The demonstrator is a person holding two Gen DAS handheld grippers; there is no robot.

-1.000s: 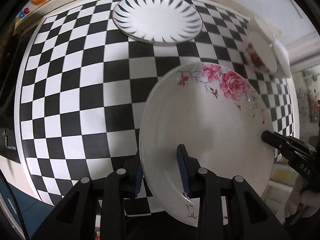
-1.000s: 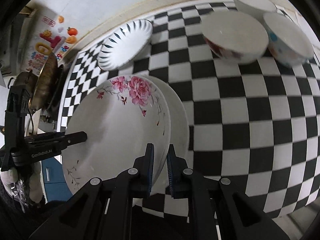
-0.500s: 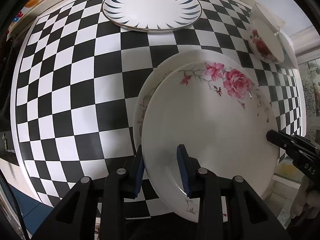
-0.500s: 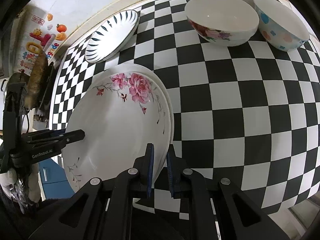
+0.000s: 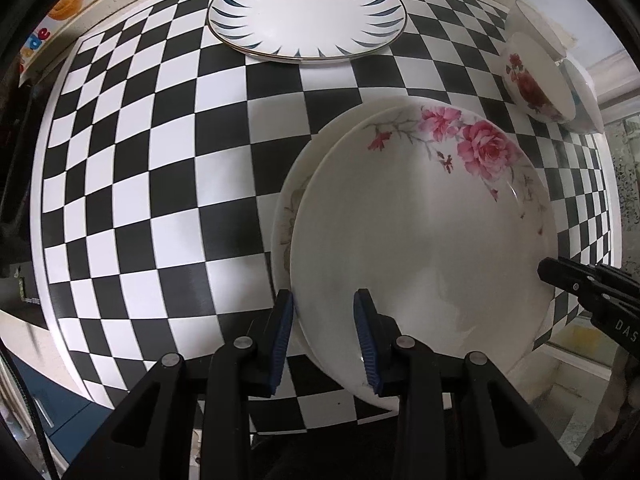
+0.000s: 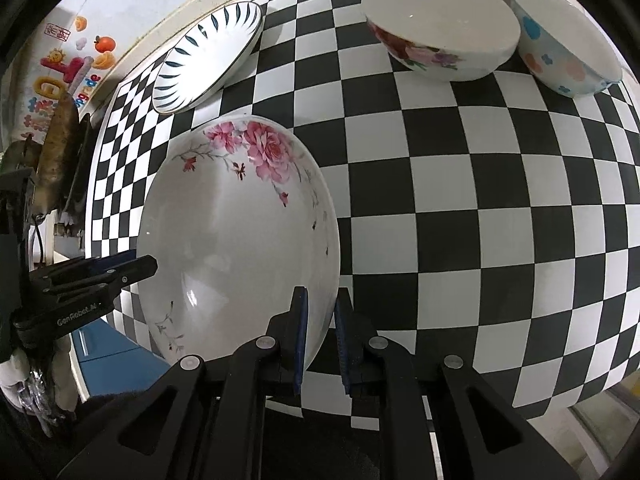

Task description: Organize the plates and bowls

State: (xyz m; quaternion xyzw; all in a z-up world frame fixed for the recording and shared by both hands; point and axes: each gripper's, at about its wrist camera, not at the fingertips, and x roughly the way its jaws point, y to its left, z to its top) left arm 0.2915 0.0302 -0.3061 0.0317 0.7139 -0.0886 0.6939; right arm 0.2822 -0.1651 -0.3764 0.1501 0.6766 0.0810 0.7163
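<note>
Settling rose plate (image 5: pixel 420 240) lower onto second plate (image 5: pixel 296 184).

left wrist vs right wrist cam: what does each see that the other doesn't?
Left wrist only: a second plate peeking out beneath the rose plate.
Right wrist only: the spotted bowl's pastel pattern, wall stickers.
Both: rose plate gripped at opposite rims by left gripper and right gripper, blue-leaf plate, rose bowl, checkered table.
</note>
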